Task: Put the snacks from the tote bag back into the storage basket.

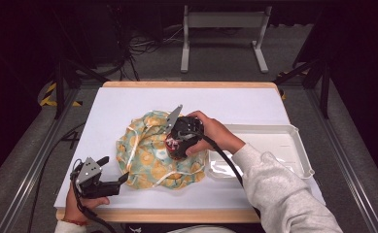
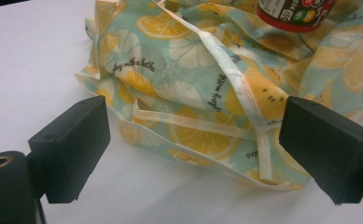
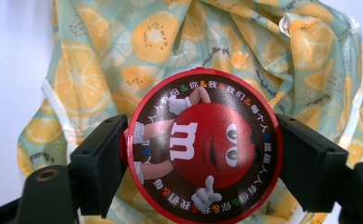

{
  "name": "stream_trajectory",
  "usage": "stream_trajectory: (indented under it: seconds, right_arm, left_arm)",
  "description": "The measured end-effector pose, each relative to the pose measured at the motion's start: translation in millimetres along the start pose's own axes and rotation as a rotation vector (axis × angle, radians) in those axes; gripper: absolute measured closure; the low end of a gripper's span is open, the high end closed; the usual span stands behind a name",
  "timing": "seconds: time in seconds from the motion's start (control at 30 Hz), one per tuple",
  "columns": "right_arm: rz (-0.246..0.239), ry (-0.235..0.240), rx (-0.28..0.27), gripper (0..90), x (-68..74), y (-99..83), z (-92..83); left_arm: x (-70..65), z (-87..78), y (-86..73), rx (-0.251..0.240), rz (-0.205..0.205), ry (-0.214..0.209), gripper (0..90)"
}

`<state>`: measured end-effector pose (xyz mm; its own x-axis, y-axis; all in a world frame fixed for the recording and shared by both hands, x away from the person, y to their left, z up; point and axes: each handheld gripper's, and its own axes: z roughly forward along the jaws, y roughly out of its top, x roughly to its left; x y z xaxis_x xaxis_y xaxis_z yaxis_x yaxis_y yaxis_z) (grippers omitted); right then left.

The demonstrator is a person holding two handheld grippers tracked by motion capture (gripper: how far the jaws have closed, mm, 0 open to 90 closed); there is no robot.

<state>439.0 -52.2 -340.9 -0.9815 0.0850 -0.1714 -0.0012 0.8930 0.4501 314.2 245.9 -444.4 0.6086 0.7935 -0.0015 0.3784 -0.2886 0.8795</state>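
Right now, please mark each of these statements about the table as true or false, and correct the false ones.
1. The right claw grips a round red-rimmed candy tub. True.
2. The left claw is shut on the lemon-print fabric bag. False: its jaws stand open, short of the bag's edge.
3. The candy tub is above the fabric bag. True.
4. The white plastic tray lies left of the bag in the high view. False: it lies to the right.
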Motion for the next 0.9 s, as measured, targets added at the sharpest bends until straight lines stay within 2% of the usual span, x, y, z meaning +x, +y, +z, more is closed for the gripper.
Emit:
stream_trajectory:
  seconds: [0.13,0.37,0.7,0.9]
  right_arm:
    - [-0.014,0.002,0.004,23.5,1.7,2.7,-4.0]
    - [-0.020,-0.009,-0.002,23.5,2.8,3.4,-10.6]
    - [-0.024,-0.022,-0.009,23.5,2.2,-3.3,-23.9]
    - [-0.028,-0.037,-0.010,23.5,3.0,-8.1,-35.0]
  left_arm:
    - [0.9,-0.5,-0.7,-0.003,-0.013,0.007,8.5]
    - [1.3,-0.6,-1.1,-0.008,-0.007,0.024,8.3]
    - [1.7,-0.3,-1.3,-0.003,-0.011,0.028,8.7]
    - [2.5,-0.5,-1.5,-0.008,-0.017,0.053,8.8]
